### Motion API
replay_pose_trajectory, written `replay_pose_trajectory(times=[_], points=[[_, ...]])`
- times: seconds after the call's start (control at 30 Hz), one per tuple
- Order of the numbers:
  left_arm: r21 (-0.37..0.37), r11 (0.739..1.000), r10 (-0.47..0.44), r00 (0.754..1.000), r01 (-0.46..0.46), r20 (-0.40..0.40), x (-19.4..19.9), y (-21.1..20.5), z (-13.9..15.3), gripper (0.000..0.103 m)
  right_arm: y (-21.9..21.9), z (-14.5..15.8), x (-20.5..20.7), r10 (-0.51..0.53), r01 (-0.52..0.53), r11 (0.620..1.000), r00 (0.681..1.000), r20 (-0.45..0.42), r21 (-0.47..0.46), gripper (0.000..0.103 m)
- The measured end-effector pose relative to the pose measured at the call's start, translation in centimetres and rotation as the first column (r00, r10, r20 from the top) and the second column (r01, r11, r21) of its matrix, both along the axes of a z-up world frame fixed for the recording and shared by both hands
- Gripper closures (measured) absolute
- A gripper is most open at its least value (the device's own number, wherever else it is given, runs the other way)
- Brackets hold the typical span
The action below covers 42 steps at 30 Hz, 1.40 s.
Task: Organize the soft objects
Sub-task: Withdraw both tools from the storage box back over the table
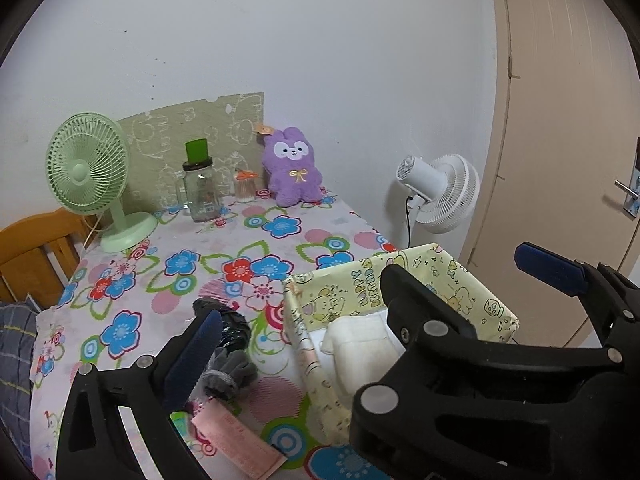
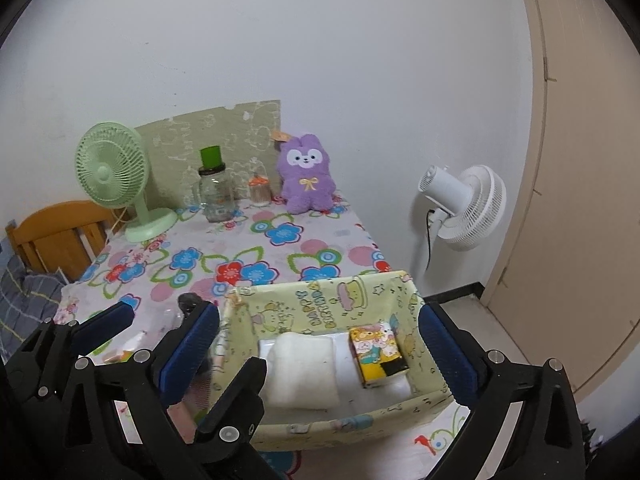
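Note:
A yellow patterned box (image 2: 328, 308) stands at the near right of the floral table; it also shows in the left wrist view (image 1: 360, 280). Inside lie a folded white towel (image 2: 300, 368) and a colourful tissue pack (image 2: 378, 354). A grey-and-black soft item in plastic wrap (image 1: 228, 356), with a pink tag (image 1: 236, 440), lies left of the box. A purple plush bunny (image 1: 294, 168) sits at the far wall. My left gripper (image 1: 360, 312) is open, one finger by the grey item, the other past the box. My right gripper (image 2: 320, 344) is open, straddling the box.
A green desk fan (image 1: 90, 176), a glass jar with a green lid (image 1: 200, 188) and a small orange-capped jar (image 1: 245, 188) stand along the back. A white fan (image 1: 440, 192) stands off the table's right edge. A wooden chair (image 1: 32, 256) is at the left.

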<state>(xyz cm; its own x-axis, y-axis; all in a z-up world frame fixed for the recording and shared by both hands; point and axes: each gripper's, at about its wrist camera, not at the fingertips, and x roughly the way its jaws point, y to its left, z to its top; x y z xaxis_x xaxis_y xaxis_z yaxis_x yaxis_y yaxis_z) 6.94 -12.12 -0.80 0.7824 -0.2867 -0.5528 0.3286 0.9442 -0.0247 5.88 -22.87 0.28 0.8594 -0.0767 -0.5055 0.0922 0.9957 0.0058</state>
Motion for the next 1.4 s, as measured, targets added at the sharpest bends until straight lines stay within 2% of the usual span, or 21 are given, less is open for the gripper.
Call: replay_pose_trajectory(times=[0.23, 0.57, 1.1, 1.4], points=[[0.0, 1.0, 0.012, 1.0, -0.012, 0.026, -1.1, 2.1, 0.3, 0.0, 2.0, 0.3, -1.0, 0.035, -0.036, 0.999, 0.999, 0.018, 0.011, 0.002], [-0.014, 0.999, 0.042, 0.998, -0.041, 0.051, -2.4, 5.2, 0.9, 0.002, 5.4, 1.1, -2.0, 0.097, -0.096, 0.995, 0.994, 0.045, -0.02, 0.002], [-0.001, 0.995, 0.1, 0.993, -0.1, 0.06, -3.7, 9.6, -1.1, 0.005, 9.6, -1.3, -2.6, 0.192, -0.193, 0.981, 0.98, 0.045, 0.024, 0.002], [0.005, 0.992, 0.122, 0.991, -0.122, 0.047, -3.4, 11.3, -3.1, 0.005, 11.2, -3.4, -2.4, 0.215, -0.216, 0.975, 0.976, 0.026, 0.05, 0.009]])
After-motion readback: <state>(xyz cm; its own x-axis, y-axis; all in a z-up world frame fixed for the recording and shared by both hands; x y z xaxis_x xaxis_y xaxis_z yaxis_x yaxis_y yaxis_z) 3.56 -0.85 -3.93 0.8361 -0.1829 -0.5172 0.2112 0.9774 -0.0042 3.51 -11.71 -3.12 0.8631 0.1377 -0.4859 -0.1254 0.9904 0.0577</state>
